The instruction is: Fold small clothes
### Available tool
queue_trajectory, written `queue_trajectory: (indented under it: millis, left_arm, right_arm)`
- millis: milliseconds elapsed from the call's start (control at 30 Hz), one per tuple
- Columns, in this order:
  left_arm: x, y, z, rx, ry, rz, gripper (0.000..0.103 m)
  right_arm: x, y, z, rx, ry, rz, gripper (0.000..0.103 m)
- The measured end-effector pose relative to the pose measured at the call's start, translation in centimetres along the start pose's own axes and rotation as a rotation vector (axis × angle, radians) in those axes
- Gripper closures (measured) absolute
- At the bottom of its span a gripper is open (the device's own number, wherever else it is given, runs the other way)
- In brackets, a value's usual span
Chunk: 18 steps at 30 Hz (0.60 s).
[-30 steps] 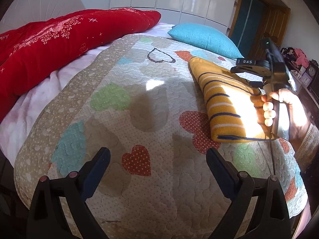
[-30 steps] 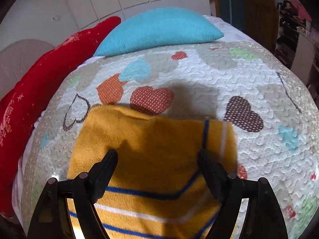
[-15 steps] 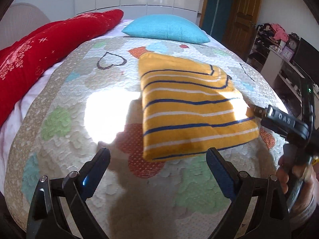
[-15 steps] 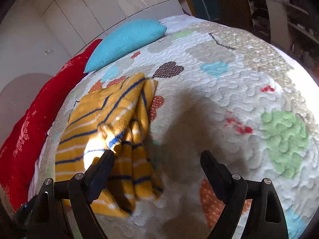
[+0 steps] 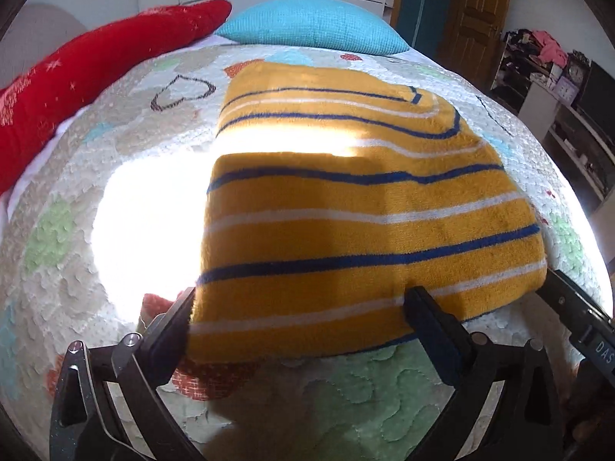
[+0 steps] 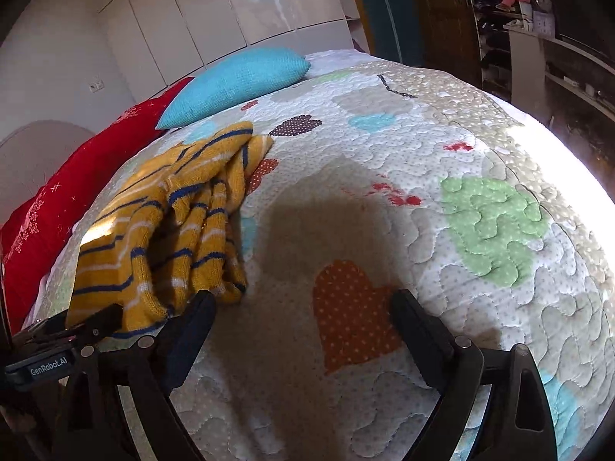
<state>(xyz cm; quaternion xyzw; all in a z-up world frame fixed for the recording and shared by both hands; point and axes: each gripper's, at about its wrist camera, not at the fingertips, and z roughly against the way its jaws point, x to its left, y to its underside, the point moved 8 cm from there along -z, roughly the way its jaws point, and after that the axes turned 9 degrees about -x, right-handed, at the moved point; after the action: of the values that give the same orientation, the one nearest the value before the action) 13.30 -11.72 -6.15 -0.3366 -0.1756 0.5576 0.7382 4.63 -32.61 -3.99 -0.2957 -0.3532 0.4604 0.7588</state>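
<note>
Two grippers spreading wide, left gripper [image 5: 298,309] straddling the near edge of the folded sweater [image 5: 357,207], right gripper [image 6: 301,313] hovering over bare quilt [image 6: 480,269] just right of it, sweater lying on the quilt, blue pillow [image 5: 311,25] and red blanket [image 5: 88,61] sitting beyond.

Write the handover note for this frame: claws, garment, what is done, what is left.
Left claw: open, jaws straddling the near edge of the mustard-yellow knit garment with blue and white stripes, not clamped.
Right claw: open, holding nothing, over the heart-patterned quilted bedspread, with the garment's layered edge just off its left finger.
Garment: lying on the bedspread, folded into a stacked rectangle, in front of the turquoise pillow.
Done: folds appear made.
Left: probably tidy the loose layered edge or do a last fold, then set it aside.
</note>
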Motion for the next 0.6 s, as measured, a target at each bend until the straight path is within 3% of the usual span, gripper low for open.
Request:
queue_trajectory:
  millis: [67, 267, 400, 533, 600]
  left_arm:
    - [0.4, 0.1, -0.4, 0.002, 0.033, 0.038, 0.000]
    - [0.1, 0.2, -0.4, -0.010, 0.072, 0.027, 0.000]
    - [-0.2, -0.1, 1.0, 0.058, 0.066, 0.018, 0.000]
    - [-2.2, -2.7, 4.7, -0.051, 0.091, -0.008, 0.000]
    - [-3.3, -4.0, 4.6, -0.064, 0.120, -0.027, 0.000]
  right_arm:
    - [0.1, 0.0, -0.1, 0.000, -0.010, 0.000, 0.005]
    - [0.1, 0.0, -0.1, -0.008, -0.016, -0.002, 0.004]
    - [0.0, 0.1, 0.0, -0.011, -0.022, -0.006, 0.004]
    - [-0.3, 0.0, 0.5, -0.040, -0.054, -0.050, 0.004]
    - [-0.6, -0.1, 0.7, -0.053, -0.084, -0.083, 0.004]
